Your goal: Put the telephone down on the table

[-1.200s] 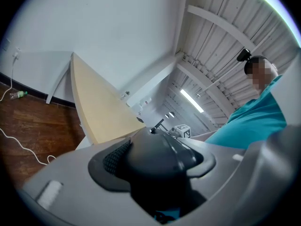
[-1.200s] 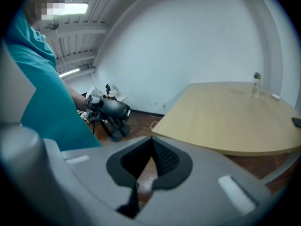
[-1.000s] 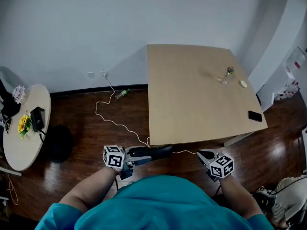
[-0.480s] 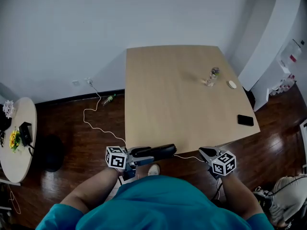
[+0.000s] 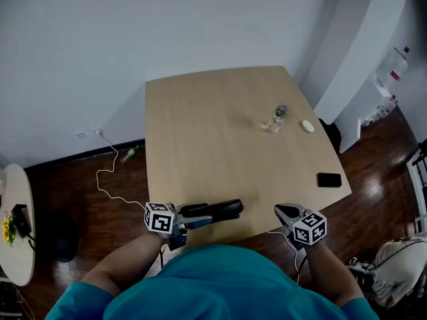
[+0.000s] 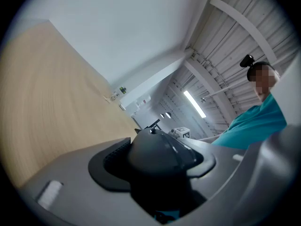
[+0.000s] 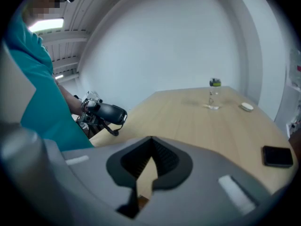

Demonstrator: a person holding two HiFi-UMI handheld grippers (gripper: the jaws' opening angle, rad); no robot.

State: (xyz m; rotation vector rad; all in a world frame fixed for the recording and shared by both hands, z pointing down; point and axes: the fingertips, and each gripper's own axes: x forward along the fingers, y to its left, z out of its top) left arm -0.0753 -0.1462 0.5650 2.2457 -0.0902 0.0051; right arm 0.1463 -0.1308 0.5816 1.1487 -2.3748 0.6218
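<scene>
**Holding the telephone at the near edge of the table**

I saw the left gripper (image 5: 189, 214) closed on the black plastic telephone handset (image 5: 215, 209). Its jaws were pressed on both sides of the dark body, roughly halfway open because the handset filled the gap between them. The handset lay level and pointed to the right. From the head view it stood over the near edge of the light wooden square table (image 5: 200, 132). In the right gripper view it was in the air by that edge, not lying on the top, but I could not tell how high above it.

The right gripper (image 5: 283, 213) was near the same edge, well apart from the left one. Its two jaws met at the tips and it held nothing; through the small gap behind the tips I saw only the wood of the table.

On the far right part of the table stood a small clear bottle with a green cap (image 5: 277, 117), and a small white round object (image 5: 307, 126) was just beside it. A flat black smartphone (image 5: 329, 179) lay near the right edge. A thin white cable (image 5: 107, 182) ran over the dark wooden floor (image 5: 73, 185) at the left of the table.
</scene>
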